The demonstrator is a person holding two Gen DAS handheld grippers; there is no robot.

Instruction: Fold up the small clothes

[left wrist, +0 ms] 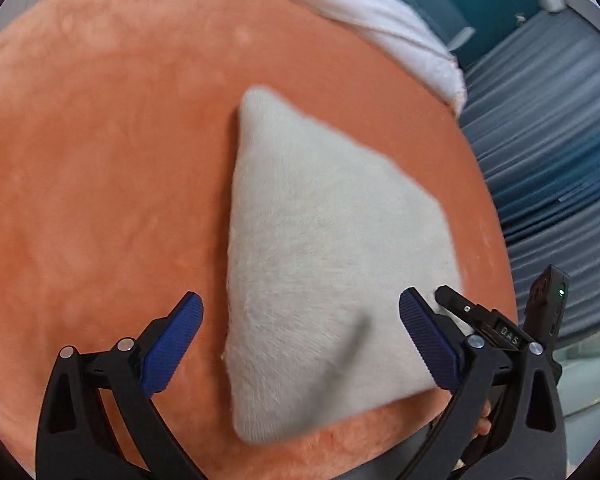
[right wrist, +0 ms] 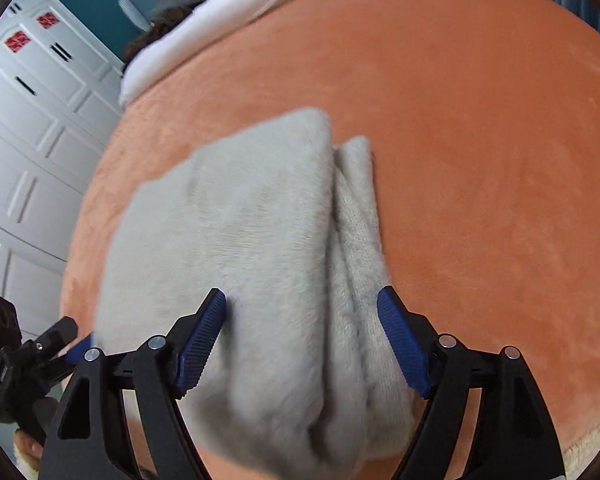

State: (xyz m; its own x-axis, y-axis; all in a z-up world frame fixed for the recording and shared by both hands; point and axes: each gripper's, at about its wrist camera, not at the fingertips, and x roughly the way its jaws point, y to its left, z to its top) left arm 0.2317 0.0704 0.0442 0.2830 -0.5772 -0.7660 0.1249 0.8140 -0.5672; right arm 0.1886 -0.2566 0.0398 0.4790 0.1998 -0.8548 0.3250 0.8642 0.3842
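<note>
Grey cloth (right wrist: pixel 240 248) folded over on orange bed cover (left wrist: pixel 100 160); fold step judged nearly complete. Left gripper (left wrist: pixel 300 332) and right gripper (right wrist: pixel 302 332) above it, jaws released. Next: press flat, align edges.

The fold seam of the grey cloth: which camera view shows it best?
The right wrist view: the grey fleece cloth shows its fold seam between two layers. The left wrist view shows only one smooth, blurred face, no seam.

Left gripper (left wrist: pixel 300 320) jaws spread wide, blue pads (left wrist: pixel 172 344) well apart, nothing between; right gripper (right wrist: pixel 302 320) likewise wide open, pointing forward and down; each visible at near edge of other's view
</note>
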